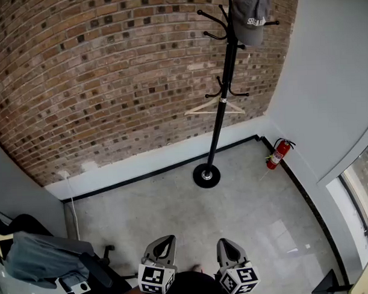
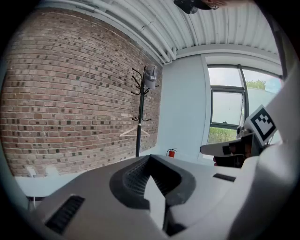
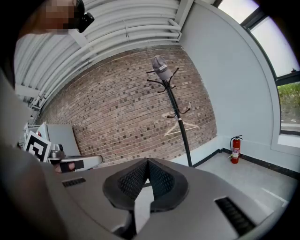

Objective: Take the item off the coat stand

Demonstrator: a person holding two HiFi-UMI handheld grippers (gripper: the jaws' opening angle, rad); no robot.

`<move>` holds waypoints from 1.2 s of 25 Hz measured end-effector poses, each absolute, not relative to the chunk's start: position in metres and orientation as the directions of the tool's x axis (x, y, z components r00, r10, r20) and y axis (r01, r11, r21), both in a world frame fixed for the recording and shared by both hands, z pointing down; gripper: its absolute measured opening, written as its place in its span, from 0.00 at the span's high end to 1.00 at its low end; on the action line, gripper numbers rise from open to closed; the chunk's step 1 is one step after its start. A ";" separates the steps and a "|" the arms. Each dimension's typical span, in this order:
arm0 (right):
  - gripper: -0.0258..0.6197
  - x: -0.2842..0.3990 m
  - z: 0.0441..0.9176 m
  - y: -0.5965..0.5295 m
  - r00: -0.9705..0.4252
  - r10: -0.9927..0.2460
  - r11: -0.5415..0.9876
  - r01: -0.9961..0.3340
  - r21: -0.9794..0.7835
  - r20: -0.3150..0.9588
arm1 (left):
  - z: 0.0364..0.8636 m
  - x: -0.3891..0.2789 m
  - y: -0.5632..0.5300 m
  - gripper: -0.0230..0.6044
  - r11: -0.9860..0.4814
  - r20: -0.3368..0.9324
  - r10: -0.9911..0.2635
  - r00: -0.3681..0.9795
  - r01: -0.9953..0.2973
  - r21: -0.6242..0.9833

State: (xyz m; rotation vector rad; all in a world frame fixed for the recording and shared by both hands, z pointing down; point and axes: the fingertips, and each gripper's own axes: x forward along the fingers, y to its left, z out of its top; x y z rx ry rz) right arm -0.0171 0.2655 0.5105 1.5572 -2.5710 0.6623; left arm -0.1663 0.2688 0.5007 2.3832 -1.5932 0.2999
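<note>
A grey cap hangs on a top hook of the black coat stand, which rises from a round base by the brick wall. A bare wooden hanger hangs on a lower hook. My left gripper and right gripper are low at the near edge, side by side and far from the stand. Both are shut with nothing between the jaws. In the left gripper view the cap tops the distant stand beyond the gripper. In the right gripper view the cap does the same above the gripper.
A red fire extinguisher stands against the right wall near the corner. An office chair draped with grey cloth sits at the lower left. Grey floor lies between me and the stand's base. Windows run along the right side.
</note>
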 end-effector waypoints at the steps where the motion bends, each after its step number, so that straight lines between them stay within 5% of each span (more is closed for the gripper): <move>1: 0.94 -0.005 0.511 0.268 -0.474 -0.837 0.384 -0.864 -0.326 0.272 | 0.501 -0.156 0.270 0.92 -0.374 0.312 -0.868 0.386 -0.922 0.098; 19: 0.94 0.125 0.519 0.261 -0.309 -0.922 0.211 -0.907 -0.363 0.234 | 0.508 -0.031 0.232 0.92 -0.519 0.340 -0.792 0.507 -0.852 0.061; 30: 0.94 0.163 0.515 0.133 -0.253 -0.932 0.166 -0.934 -0.317 0.259 | 0.518 0.020 0.086 0.92 -0.583 0.324 -0.736 0.594 -0.800 0.142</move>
